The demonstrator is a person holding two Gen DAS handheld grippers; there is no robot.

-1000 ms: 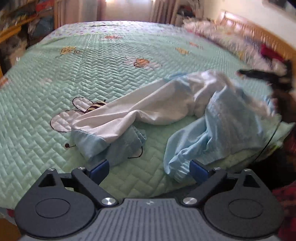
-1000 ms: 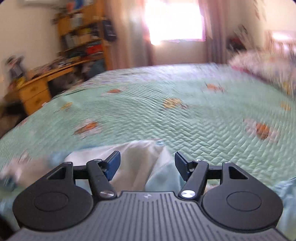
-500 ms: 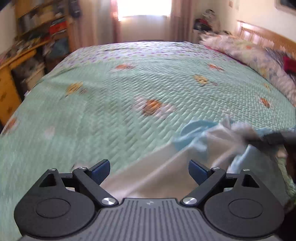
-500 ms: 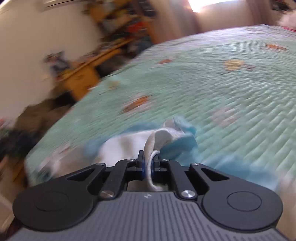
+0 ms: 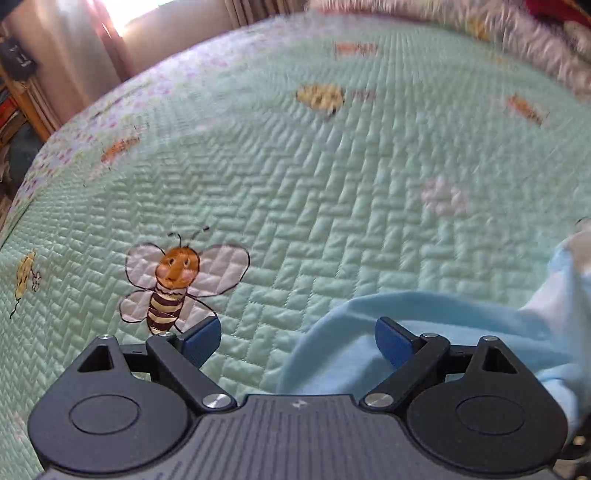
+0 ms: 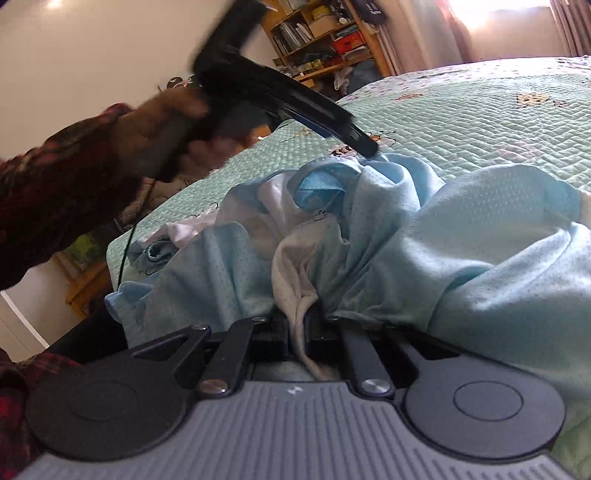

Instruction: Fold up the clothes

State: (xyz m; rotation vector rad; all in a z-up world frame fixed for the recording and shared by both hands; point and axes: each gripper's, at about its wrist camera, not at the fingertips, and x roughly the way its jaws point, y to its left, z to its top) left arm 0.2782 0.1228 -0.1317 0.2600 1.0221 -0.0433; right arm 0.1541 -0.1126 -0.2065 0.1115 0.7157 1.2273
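Green quilt (image 6: 480,122) — garment (image 6: 480,258) bunched ahead, fold clamped in right hand-held gripper (image 6: 299,332).

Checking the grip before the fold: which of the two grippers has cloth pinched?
The right gripper: its jaws are shut on a fold of the blue-and-white garment. The left gripper is wide open, pinching nothing.

Bright daylight from a window (image 5: 140,14) at the top, washed out white with glare. Bed (image 5: 295,184) soft and blurry far away, sharp up close. Edges bent round. Hand (image 6: 173,125) smeared with blur. Soft shadows in cloth (image 6: 406,240) folds.
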